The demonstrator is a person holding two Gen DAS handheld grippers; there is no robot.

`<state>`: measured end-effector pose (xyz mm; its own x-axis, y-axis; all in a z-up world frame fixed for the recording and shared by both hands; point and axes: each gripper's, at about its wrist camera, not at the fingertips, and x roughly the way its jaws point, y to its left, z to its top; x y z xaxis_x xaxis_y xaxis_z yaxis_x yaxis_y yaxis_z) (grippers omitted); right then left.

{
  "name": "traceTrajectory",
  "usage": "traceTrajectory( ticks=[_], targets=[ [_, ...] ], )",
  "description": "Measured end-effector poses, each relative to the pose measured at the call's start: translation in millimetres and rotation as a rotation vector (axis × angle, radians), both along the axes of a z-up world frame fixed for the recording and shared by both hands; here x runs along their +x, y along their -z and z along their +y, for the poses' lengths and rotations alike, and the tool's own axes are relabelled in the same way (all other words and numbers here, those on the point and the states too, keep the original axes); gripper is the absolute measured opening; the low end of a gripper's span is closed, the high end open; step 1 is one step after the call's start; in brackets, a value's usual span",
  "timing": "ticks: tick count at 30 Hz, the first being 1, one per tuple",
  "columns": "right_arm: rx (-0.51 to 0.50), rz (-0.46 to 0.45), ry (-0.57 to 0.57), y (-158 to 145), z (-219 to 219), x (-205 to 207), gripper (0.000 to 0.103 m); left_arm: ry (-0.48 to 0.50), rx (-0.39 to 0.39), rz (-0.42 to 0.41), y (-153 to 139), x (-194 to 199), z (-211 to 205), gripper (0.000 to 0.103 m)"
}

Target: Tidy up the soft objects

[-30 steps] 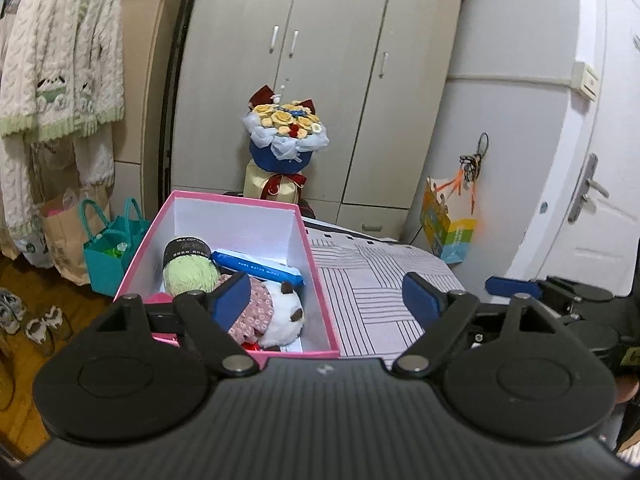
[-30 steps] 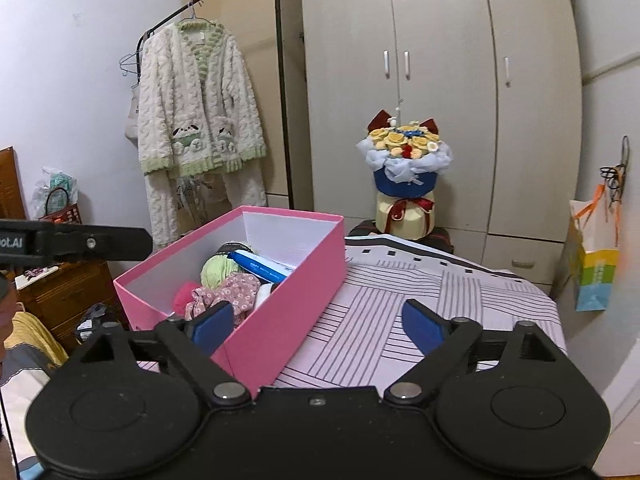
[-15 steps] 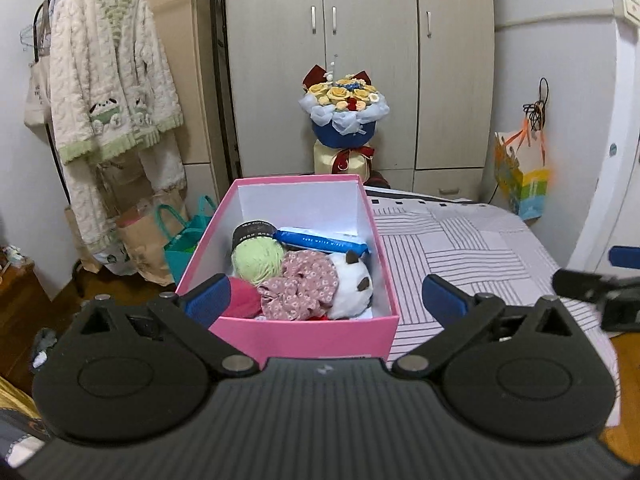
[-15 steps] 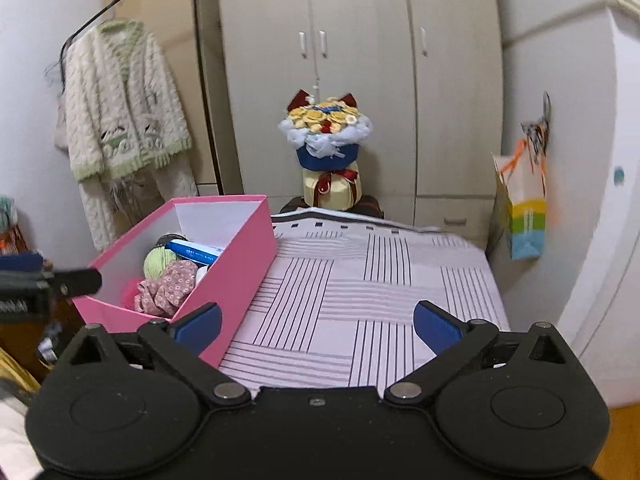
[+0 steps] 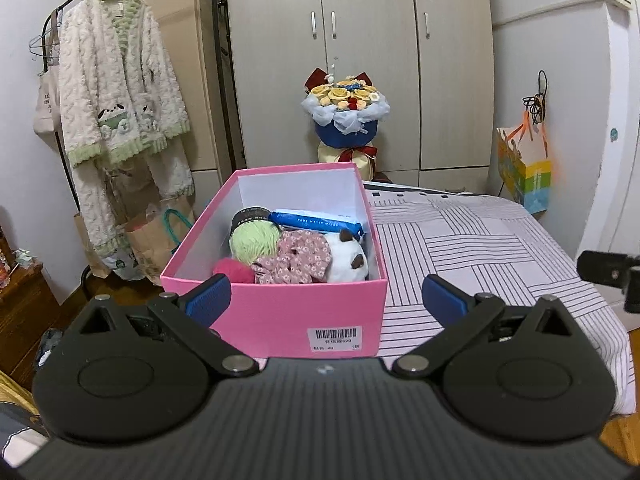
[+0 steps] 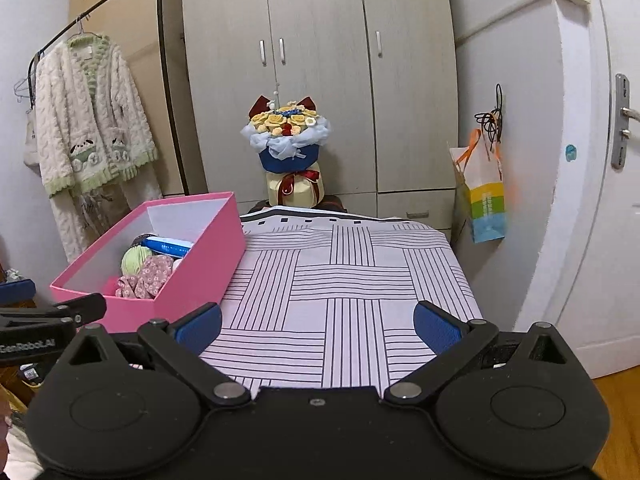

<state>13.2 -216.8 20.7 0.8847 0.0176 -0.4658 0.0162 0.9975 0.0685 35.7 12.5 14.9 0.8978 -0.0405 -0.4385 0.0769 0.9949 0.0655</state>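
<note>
Since a second ago, both your views have swung round: the pink box, then off to the left of your left gripper and seen at an angle, now sits square ahead of it, and your right gripper, which had the box between its fingers' line of sight, now faces bare striped cloth.

Your left gripper: jaws spread wide, nothing between the blue pads, no contact with anything. Just beyond the fingertips stands the near wall of the pink box, with a barcode sticker on its lower right.

Your right gripper: jaws likewise spread wide and empty, hanging over the striped cloth. Your left gripper's tip shows at the left edge of this view, near the box's front corner.

Inside the box, packed at the near end: a green yarn ball with a dark band, a pink fuzzy item in front of it at the near wall, a floral fabric piece in the middle, a white plush with brown ears against the right wall, and a blue packet lying across behind them. The far end of the box shows bare white lining.

The box rests on the left part of the cloth-covered surface. Beyond it: a flower bouquet in blue wrap, in front of grey wardrobe doors. Left of the box, a fluffy cream cardigan hangs on a rack, with paper bags on the floor beneath. At right, a colourful gift bag hangs on the wall beside a white door.
</note>
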Motion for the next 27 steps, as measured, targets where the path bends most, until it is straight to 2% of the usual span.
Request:
traceTrajectory(
  ticks=[13, 27],
  targets=[
    [-0.078, -0.034, 0.022, 4, 9, -9, 0.103, -0.002, 0.017, -0.004, 10, -2, -2, 0.103],
    [-0.079, -0.044, 0.048, 10, 9, -11, 0.103, 0.001, 0.03, -0.004, 12, -3, -3, 0.103]
  ],
)
